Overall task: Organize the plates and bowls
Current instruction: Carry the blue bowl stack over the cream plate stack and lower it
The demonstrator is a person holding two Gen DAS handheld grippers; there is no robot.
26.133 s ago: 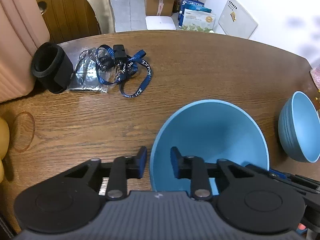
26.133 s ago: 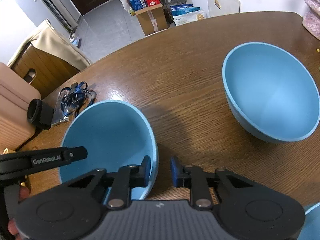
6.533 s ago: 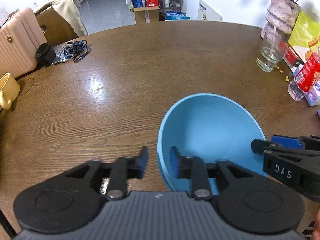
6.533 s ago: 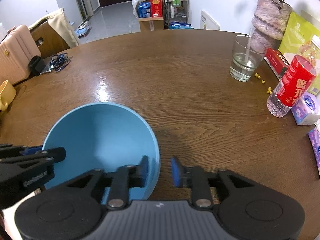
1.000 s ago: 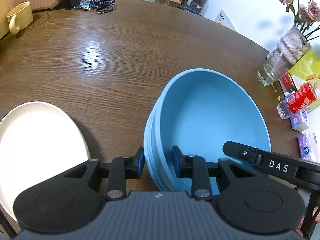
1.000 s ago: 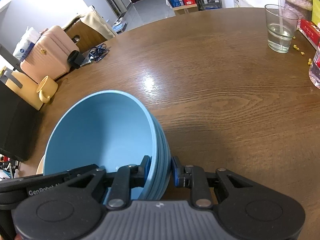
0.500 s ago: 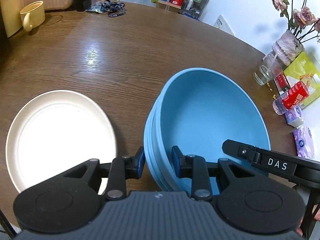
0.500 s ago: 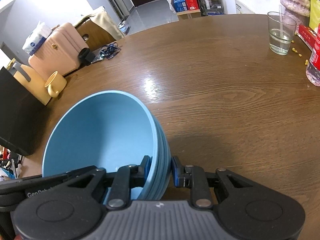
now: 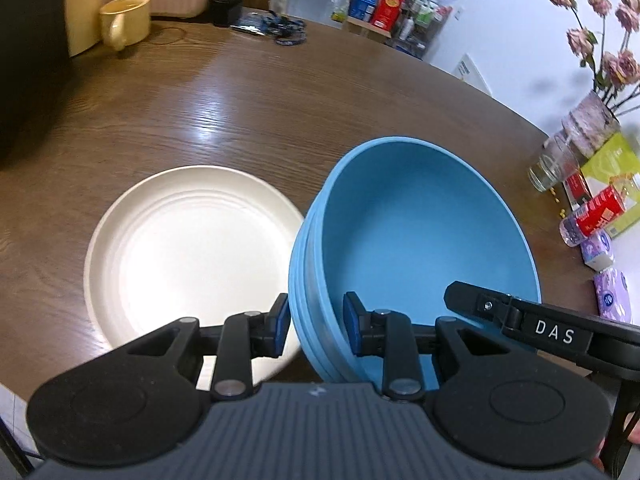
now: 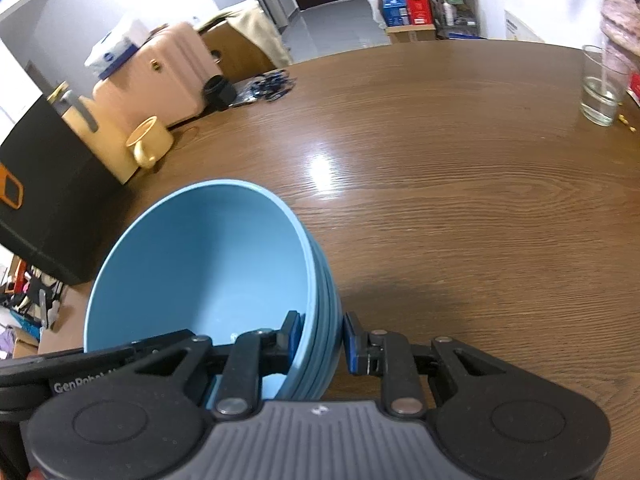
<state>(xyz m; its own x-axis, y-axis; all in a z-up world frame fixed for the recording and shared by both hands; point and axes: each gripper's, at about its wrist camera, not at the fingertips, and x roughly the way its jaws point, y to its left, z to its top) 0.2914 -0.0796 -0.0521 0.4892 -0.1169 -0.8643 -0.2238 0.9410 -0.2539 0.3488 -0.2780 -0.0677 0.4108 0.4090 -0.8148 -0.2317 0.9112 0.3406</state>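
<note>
While the stack of blue bowls (image 9: 412, 240) hung above the worktop (image 9: 240, 112), pinched at opposite rims, the largest risk lay with the stack itself: the nested bowls were held only by friction at two small patches of rim, and any uneven pull between the two hands could have let them slip, tilt or part from one another. Next in size, the cream plate (image 9: 188, 248) lay on the worktop just beside and below the stack's left edge; a careless descent could have set the bowls' base on its rim and left them rocking. The left tongs (image 9: 316, 322) were narrowed onto the near-left rim, one pad outside and one inside the top bowl, and the right tongs (image 10: 320, 338) gripped the opposite rim likewise. Because each grip spanned several rim thicknesses, a lower bowl could probably have dropped free. The glass (image 10: 602, 92) stood well apart and seemed safe.
</note>
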